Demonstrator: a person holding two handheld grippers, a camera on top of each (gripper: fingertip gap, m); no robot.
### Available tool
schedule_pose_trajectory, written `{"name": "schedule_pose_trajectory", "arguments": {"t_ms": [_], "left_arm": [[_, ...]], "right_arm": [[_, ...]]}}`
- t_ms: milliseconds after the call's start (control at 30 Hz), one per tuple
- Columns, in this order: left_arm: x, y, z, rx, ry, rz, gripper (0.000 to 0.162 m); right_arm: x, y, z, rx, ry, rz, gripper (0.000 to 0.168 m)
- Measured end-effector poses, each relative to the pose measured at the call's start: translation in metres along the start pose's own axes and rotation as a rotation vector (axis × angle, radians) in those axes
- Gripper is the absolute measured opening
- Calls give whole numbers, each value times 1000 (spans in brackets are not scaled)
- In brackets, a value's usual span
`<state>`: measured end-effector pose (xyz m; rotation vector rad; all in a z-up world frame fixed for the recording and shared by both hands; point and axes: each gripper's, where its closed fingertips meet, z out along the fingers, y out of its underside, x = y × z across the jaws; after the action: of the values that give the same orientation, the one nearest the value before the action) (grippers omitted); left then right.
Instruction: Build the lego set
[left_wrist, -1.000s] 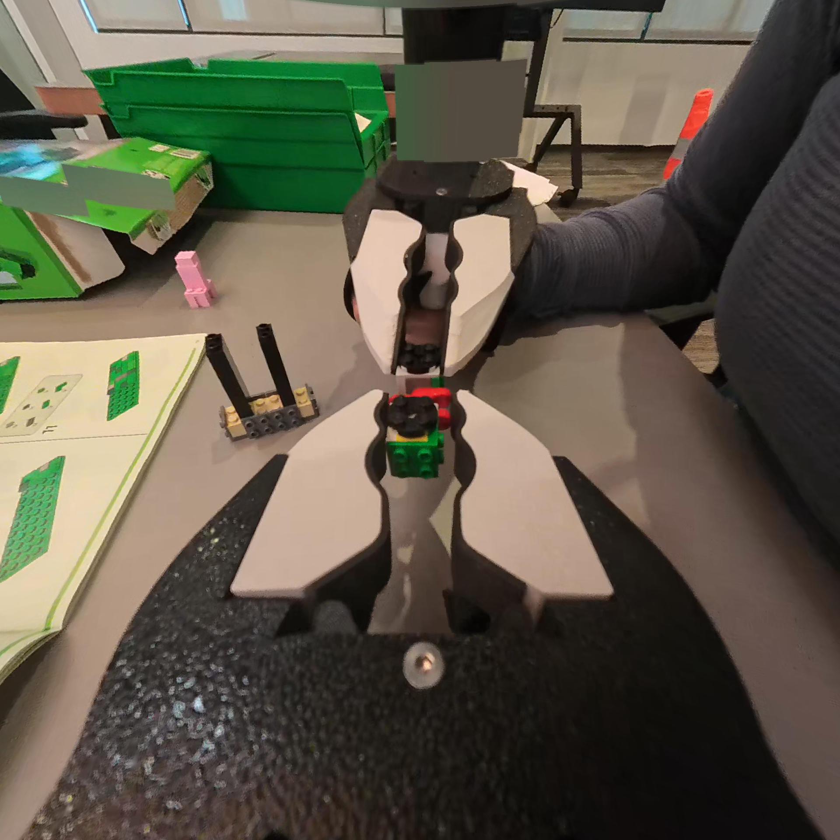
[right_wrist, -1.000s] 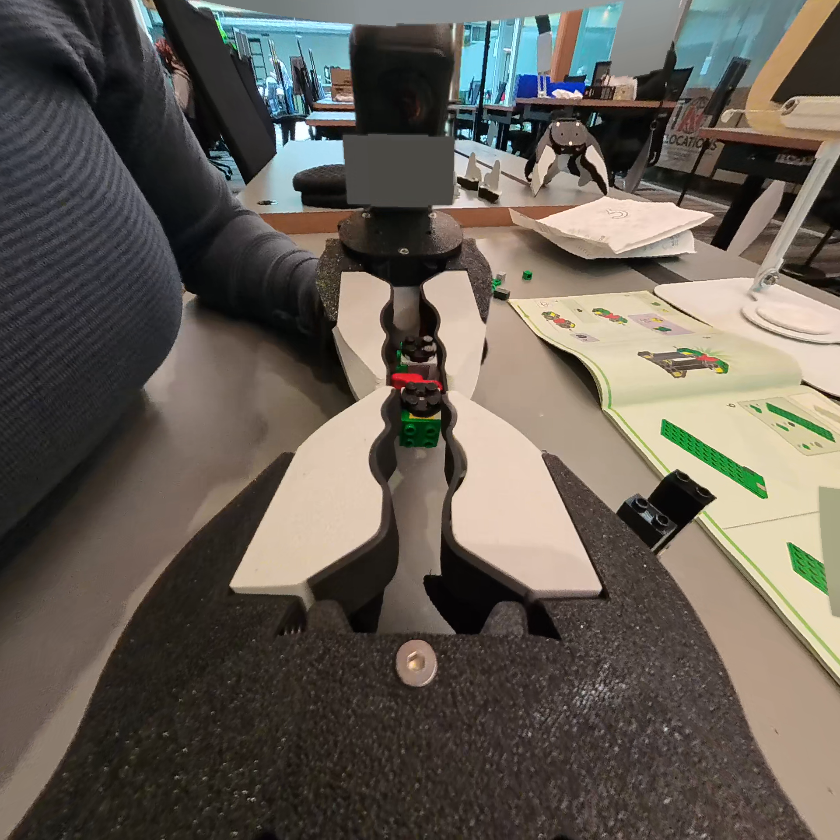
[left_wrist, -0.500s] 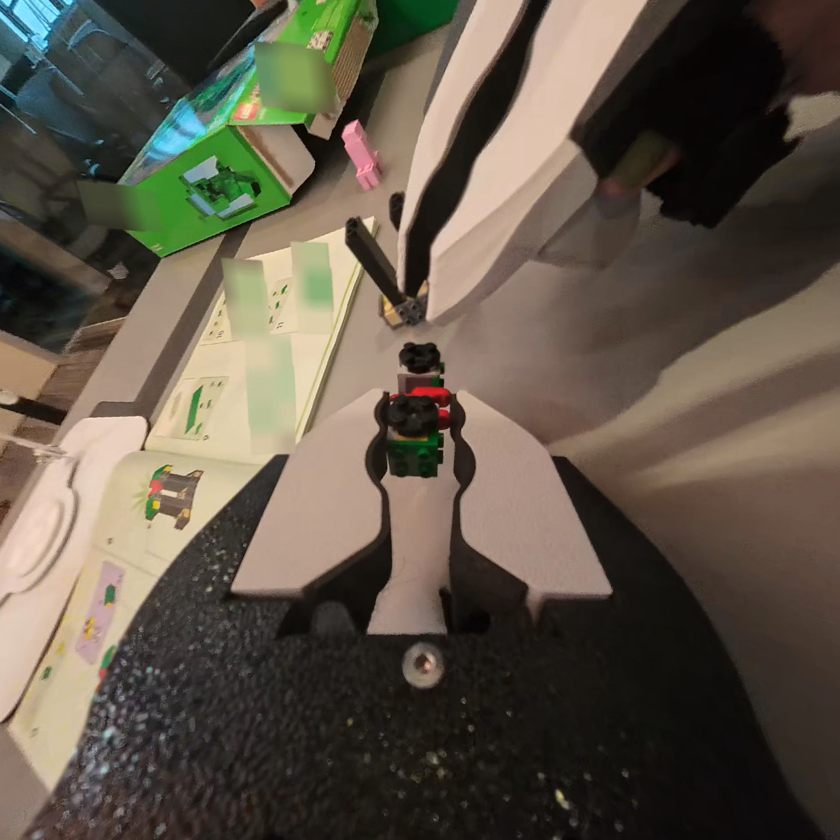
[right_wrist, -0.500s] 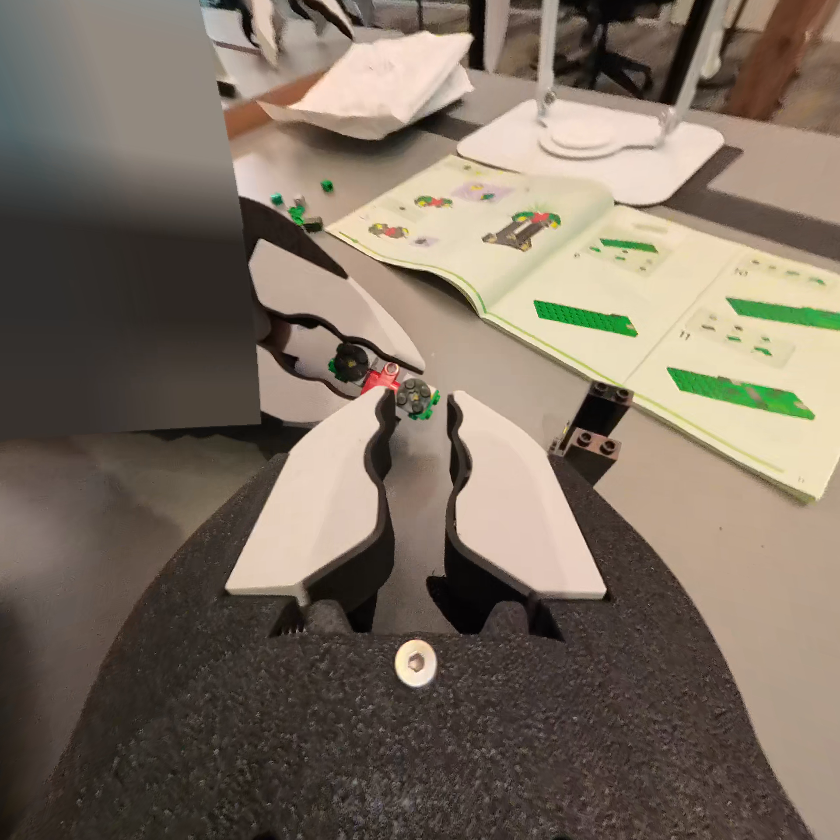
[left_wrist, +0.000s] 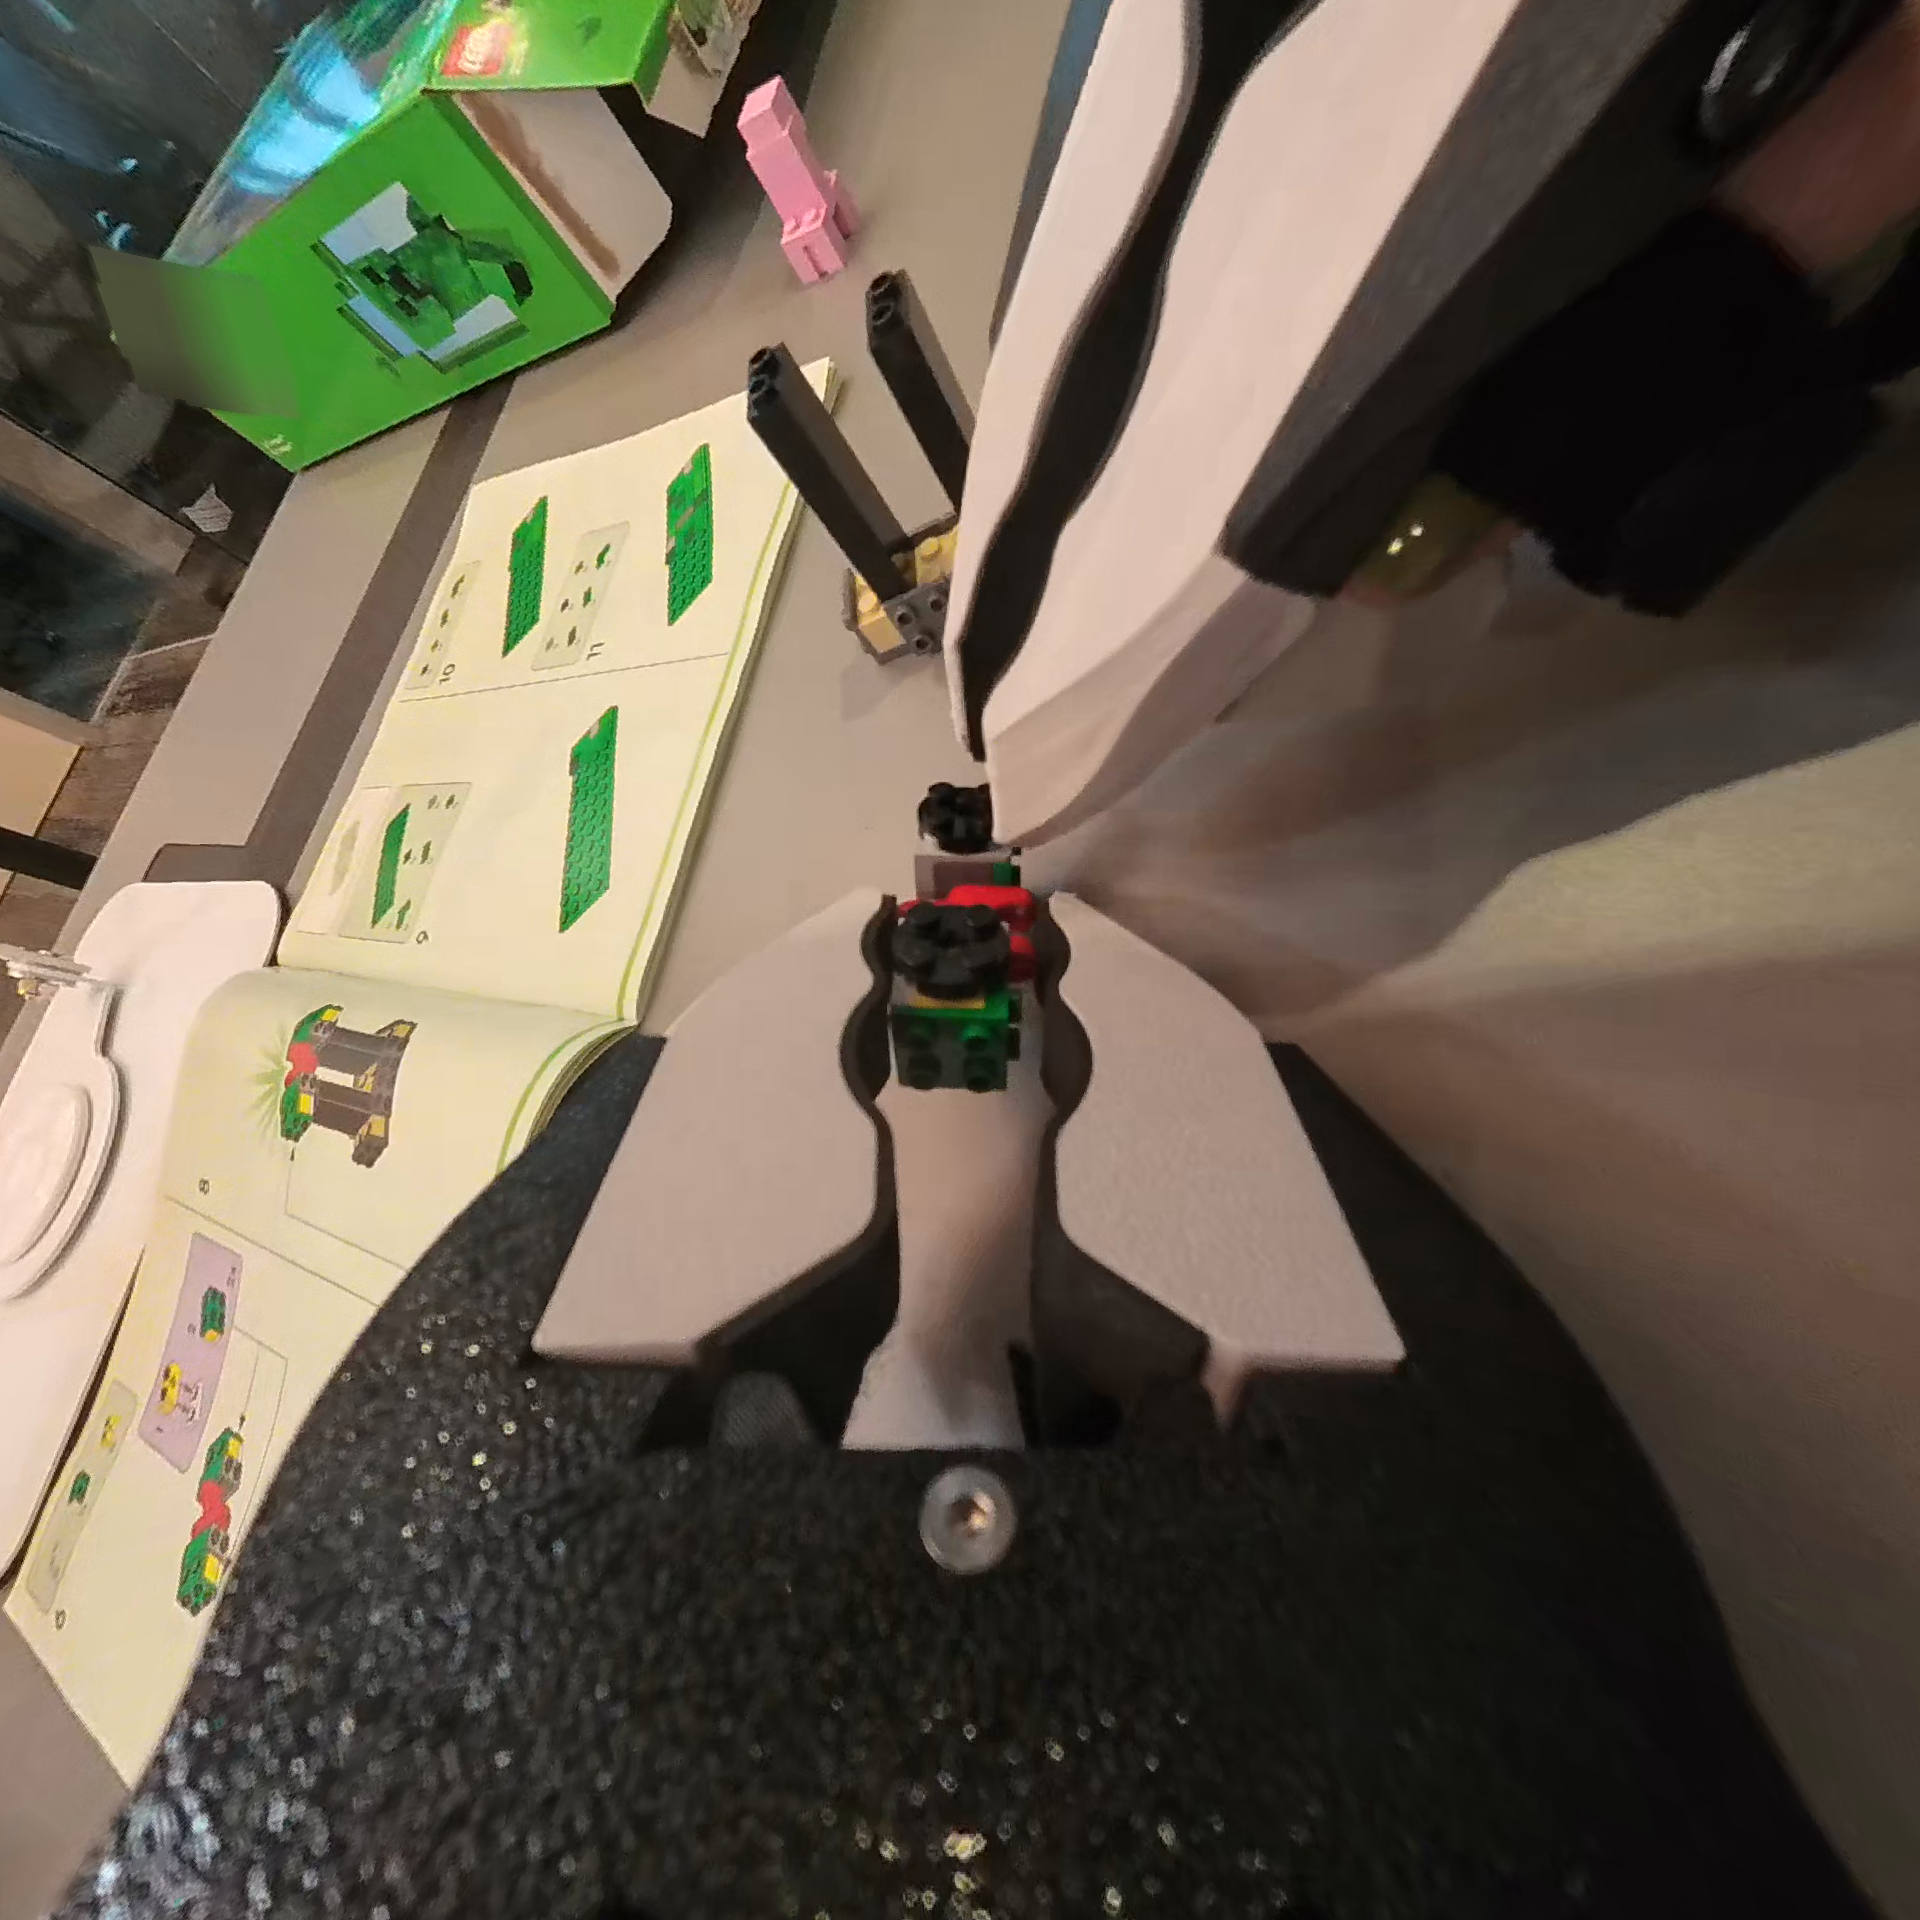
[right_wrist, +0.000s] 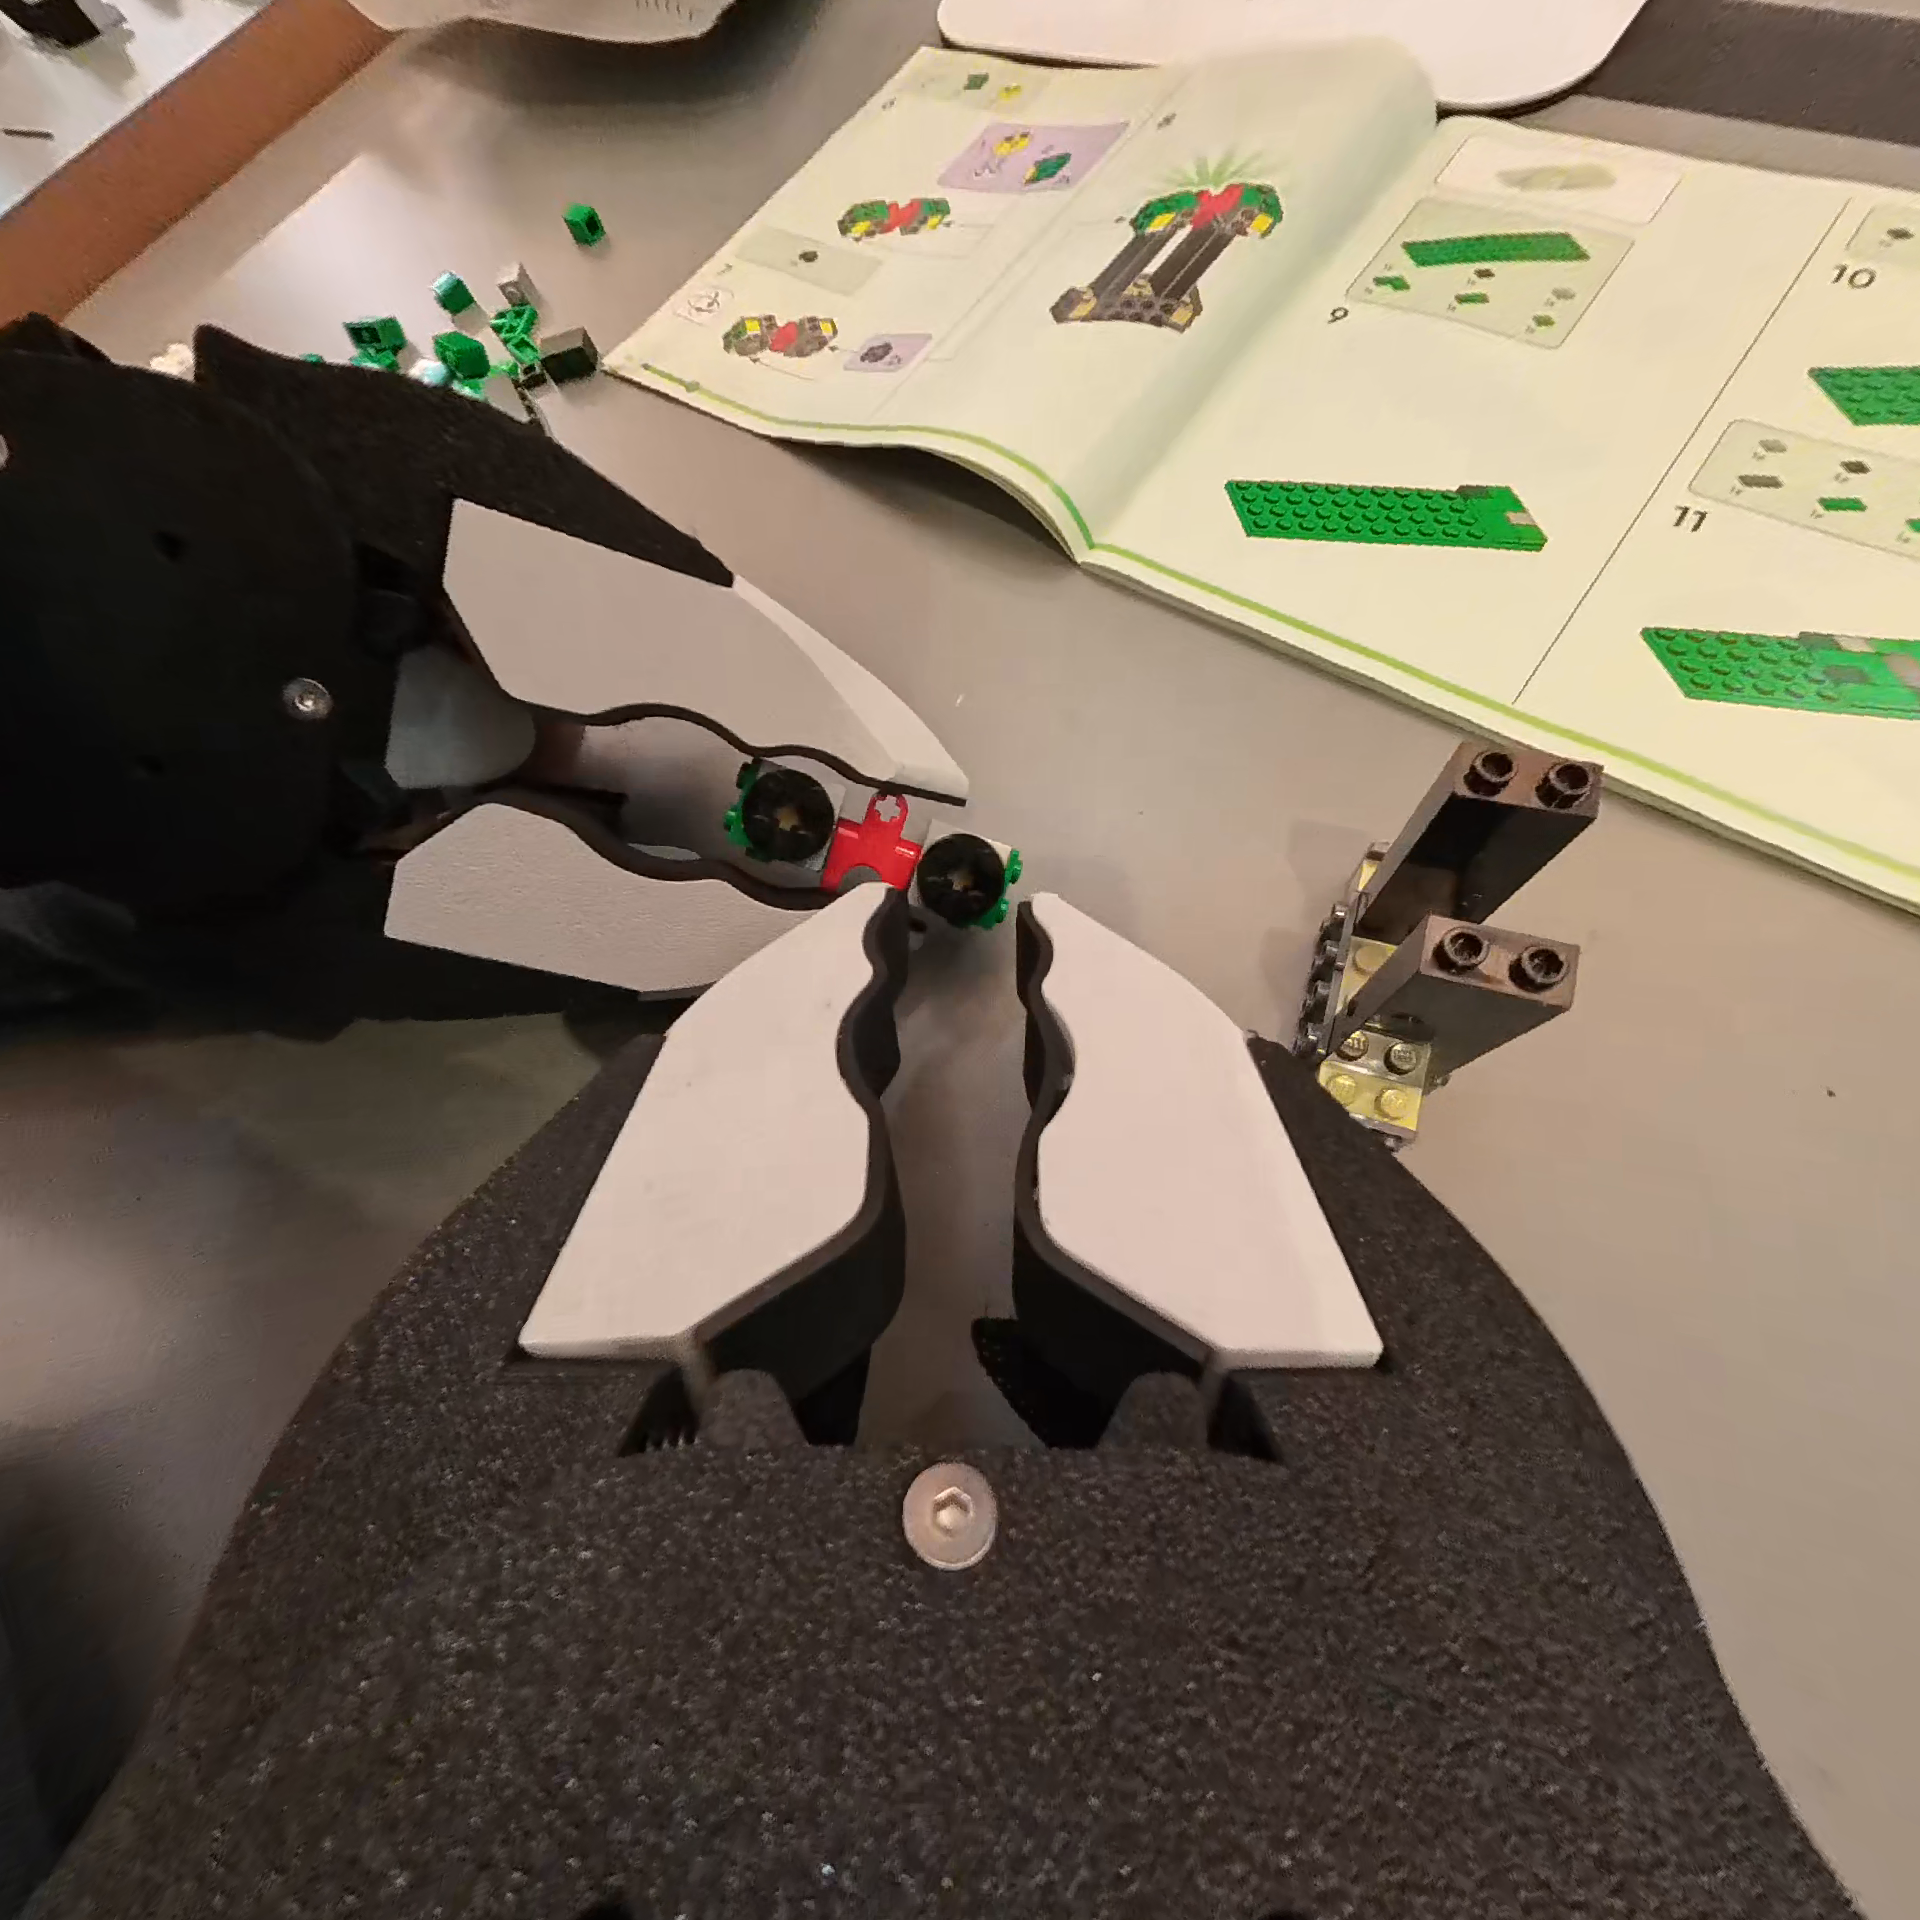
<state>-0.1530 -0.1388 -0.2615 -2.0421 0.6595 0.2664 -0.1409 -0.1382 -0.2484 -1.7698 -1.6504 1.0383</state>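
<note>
My left gripper (left_wrist: 961, 940) is shut on a small lego assembly (left_wrist: 951, 1023) of green, red and black round pieces, held above the grey table. In the right wrist view the left gripper (right_wrist: 894, 831) comes in from the left with the assembly (right_wrist: 868, 847) sticking out past its tips. My right gripper (right_wrist: 956, 909) has a gap between its fingers with nothing in it; its tips sit right at the assembly's free black round end (right_wrist: 961, 878). In the left wrist view the right gripper (left_wrist: 992, 800) hangs above that far end.
A base with two black pillars (right_wrist: 1455, 935) stands just right of my right gripper and shows behind it in the left wrist view (left_wrist: 831, 457). An open instruction booklet (right_wrist: 1351, 343) lies beyond. Loose small bricks (right_wrist: 468, 343), a green box (left_wrist: 395, 239) and a pink figure (left_wrist: 795, 177) lie farther off. Both grippers' tips are close together, under 4 cm apart. Left tips and right tips are each some 25 centimetres from the pink figure (left_wrist: 795, 177).
A second ago both grippers faced each other, each shut on the assembly. The right gripper has let go and swung to the side; the left gripper has kept the assembly and turned toward the booklet.
</note>
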Motion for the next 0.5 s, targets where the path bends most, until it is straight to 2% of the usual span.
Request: {"name": "schedule_pose_trajectory", "arguments": {"t_ms": [500], "left_arm": [[2, -2, 1, -1, -5, 38, 24]], "right_arm": [[0, 0, 4, -18, 1, 12, 16]]}}
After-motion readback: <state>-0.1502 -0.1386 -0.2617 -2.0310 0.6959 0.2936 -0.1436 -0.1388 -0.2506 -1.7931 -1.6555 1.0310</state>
